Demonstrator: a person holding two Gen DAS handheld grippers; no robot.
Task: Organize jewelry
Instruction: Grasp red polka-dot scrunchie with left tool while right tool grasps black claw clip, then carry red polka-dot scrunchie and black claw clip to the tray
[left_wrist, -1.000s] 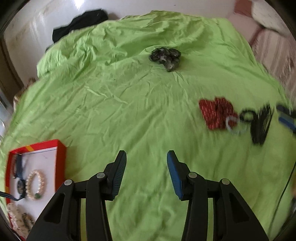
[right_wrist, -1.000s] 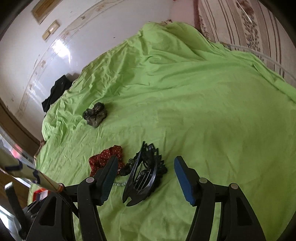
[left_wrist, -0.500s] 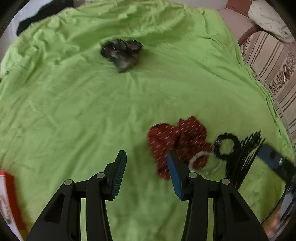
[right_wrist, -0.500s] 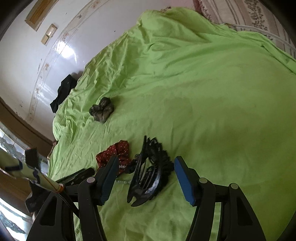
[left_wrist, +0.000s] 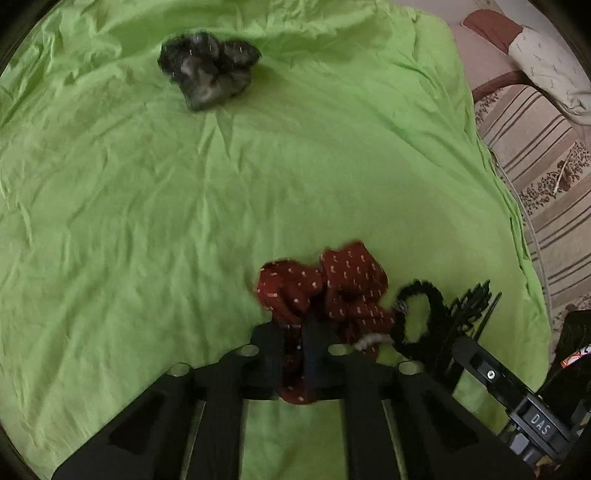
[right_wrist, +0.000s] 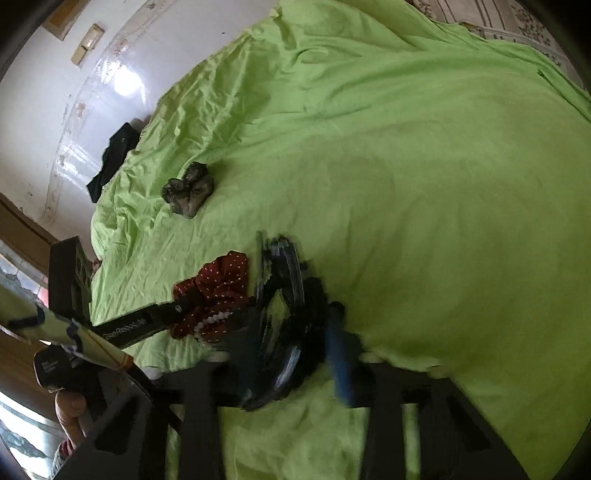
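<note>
A red dotted scrunchie (left_wrist: 332, 291) lies on the green bedsheet (left_wrist: 147, 221); my left gripper (left_wrist: 293, 343) is shut on its near edge. It also shows in the right wrist view (right_wrist: 218, 288). A white bead bracelet (right_wrist: 212, 323) and a small black scrunchie (left_wrist: 417, 314) lie beside it. My right gripper (right_wrist: 291, 343) is closed around a large black hair claw clip (right_wrist: 284, 295), blurred by motion. A grey-black scrunchie (left_wrist: 207, 74) lies farther off on the sheet, and it shows in the right wrist view too (right_wrist: 188, 188).
A striped sofa cushion (left_wrist: 535, 147) stands past the bed's right edge. A dark garment (right_wrist: 110, 158) lies at the far corner by the white wall. The left gripper's body (right_wrist: 122, 325) and the person's hand (right_wrist: 70, 410) sit at left in the right wrist view.
My left gripper swung right from the red jewelry box to the red scrunchie and shut on it. My right gripper dropped onto the black claw clip and closed around it.
</note>
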